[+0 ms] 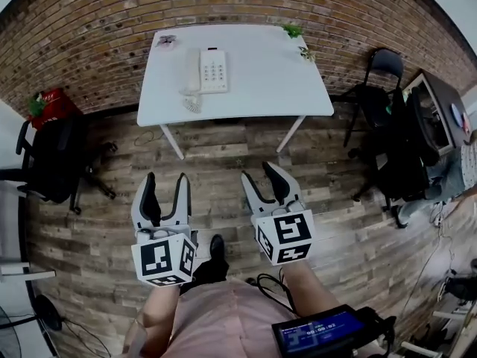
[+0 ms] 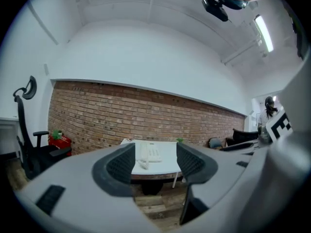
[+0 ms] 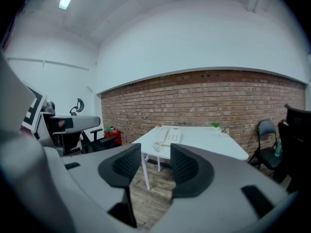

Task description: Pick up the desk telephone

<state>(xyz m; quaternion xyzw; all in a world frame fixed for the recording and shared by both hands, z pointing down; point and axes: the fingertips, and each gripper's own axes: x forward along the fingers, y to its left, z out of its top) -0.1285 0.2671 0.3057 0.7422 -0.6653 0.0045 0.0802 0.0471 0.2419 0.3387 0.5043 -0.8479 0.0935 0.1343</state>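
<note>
My left claw (image 1: 165, 179) has its jaws apart with nothing between them, and my right claw (image 1: 258, 171) is the same: parted and empty. Both hang over the wooden floor (image 1: 223, 162), side by side and apart from each other, pointing toward the worktop (image 1: 261, 88).

The one telephone (image 1: 209, 71) lies well ahead of both claws, on the left half of that single white worktop, its handset along its left side and the coiled cord (image 1: 192, 103) on the side nearer me. From my left claw's view the telephone sits far off in line with the gap.

Two small green plants (image 1: 293, 30) stand at the worktop's far right corner. One red box (image 1: 51, 104) sits on the floor to the left, beside a black chair (image 1: 52, 159).
</note>
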